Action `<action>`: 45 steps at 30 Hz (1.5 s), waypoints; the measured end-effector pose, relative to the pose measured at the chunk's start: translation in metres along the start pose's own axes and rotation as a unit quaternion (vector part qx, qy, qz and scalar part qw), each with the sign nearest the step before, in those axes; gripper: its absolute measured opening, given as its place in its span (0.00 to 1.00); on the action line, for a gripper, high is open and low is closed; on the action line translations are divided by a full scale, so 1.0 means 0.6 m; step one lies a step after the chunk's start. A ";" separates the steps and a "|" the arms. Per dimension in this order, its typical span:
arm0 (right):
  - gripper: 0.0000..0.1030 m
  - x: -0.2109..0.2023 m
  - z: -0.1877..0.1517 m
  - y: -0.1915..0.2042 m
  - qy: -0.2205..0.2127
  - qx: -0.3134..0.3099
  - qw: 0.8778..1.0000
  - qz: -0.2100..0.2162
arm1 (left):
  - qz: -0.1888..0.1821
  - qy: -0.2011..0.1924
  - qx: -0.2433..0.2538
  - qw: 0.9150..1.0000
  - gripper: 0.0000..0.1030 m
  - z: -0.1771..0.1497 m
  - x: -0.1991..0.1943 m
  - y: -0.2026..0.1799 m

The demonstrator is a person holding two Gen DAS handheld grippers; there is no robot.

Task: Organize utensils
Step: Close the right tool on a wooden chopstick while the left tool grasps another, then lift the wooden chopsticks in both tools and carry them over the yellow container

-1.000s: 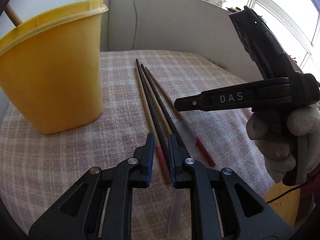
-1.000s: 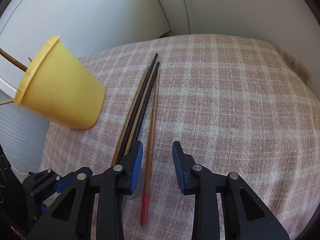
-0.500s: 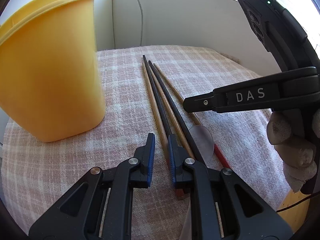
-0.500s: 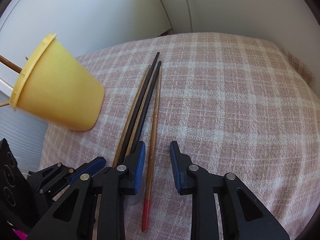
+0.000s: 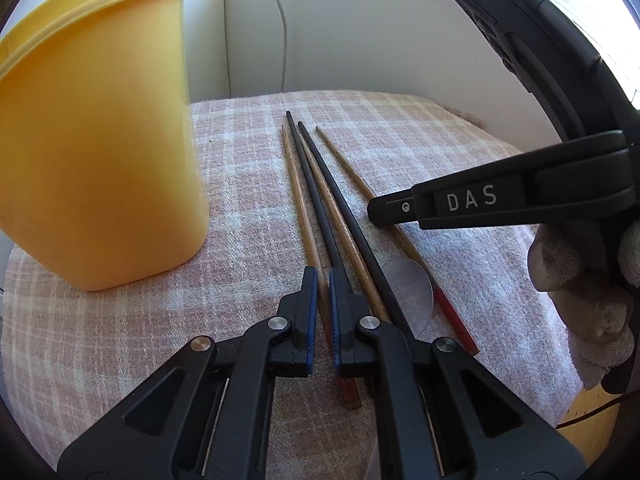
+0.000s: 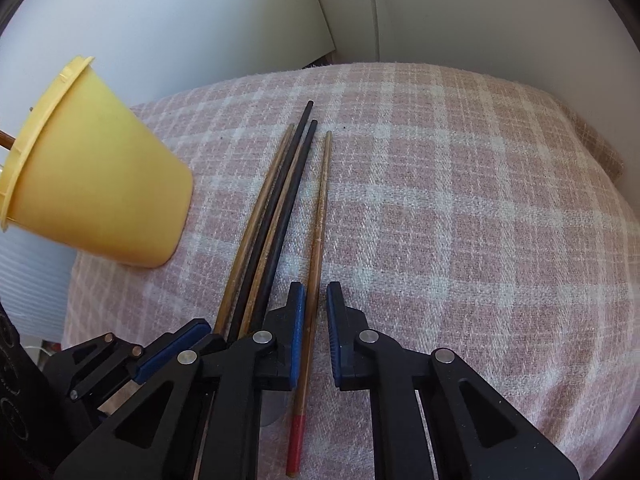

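left hand-held gripper (image 5: 324,276): jaws have just been closing and are now pressed together on the leftmost wooden chopstick (image 5: 300,200), near its red butt end. Pitched down at the tabletop.

right hand-held gripper (image 6: 316,292): also just been closing. The rightmost wooden chopstick (image 6: 320,216) sits between the pads, a sliver of daylight on one side, and reads as a pinch just above its red end. A gloved hand (image 5: 580,280) is on the handle.

Why like this, my read: one stick per side, outermost first, so neither grab drags the two black chopsticks (image 5: 320,184) or the wooden one between them. Gripping at the thick end leaves the thin tips free to go down into the yellow cup (image 5: 100,140).

Axis: all five chopsticks lie flat on the plaid cloth (image 6: 480,200). Long axes run away from both cameras, red or thick ends near, tips far. They are near-parallel, and the rightmost one splays a bit off the bundle.

A clear plastic spoon (image 5: 408,292) lies under the near ends, bowl between the bundle and the right stick.

The cup stands upright left of the bundle, apart from it, with a stick already poking out of its rim.
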State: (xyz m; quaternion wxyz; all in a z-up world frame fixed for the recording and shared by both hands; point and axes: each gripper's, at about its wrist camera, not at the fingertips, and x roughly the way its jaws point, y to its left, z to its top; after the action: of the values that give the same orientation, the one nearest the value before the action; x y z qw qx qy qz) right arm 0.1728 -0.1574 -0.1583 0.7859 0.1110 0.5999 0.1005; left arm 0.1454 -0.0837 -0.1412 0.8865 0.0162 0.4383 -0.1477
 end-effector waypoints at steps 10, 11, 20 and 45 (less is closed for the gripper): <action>0.05 -0.004 -0.011 -0.010 0.008 0.000 1.000 0.005 | -0.017 0.025 0.022 0.999 0.04 -0.031 -0.038 0.013; 0.05 -0.006 -0.013 -0.012 0.010 -0.003 1.000 0.005 | -0.019 0.030 0.025 0.999 0.04 -0.032 -0.041 0.014; 0.05 -0.002 0.006 -0.009 0.020 -0.007 1.000 -0.002 | 0.022 0.048 0.054 0.997 0.25 -0.006 -0.021 -0.002; 0.05 -0.086 -0.031 -0.048 -0.055 0.032 0.997 0.048 | -0.124 0.006 -0.062 0.990 0.04 -0.027 -0.105 0.062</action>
State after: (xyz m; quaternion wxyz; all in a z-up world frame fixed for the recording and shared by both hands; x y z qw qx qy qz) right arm 0.1422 -0.1992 -0.1240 0.8082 0.1704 0.5524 0.1123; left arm 0.1071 -0.0298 -0.1057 0.8579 -0.0921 0.4508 -0.2287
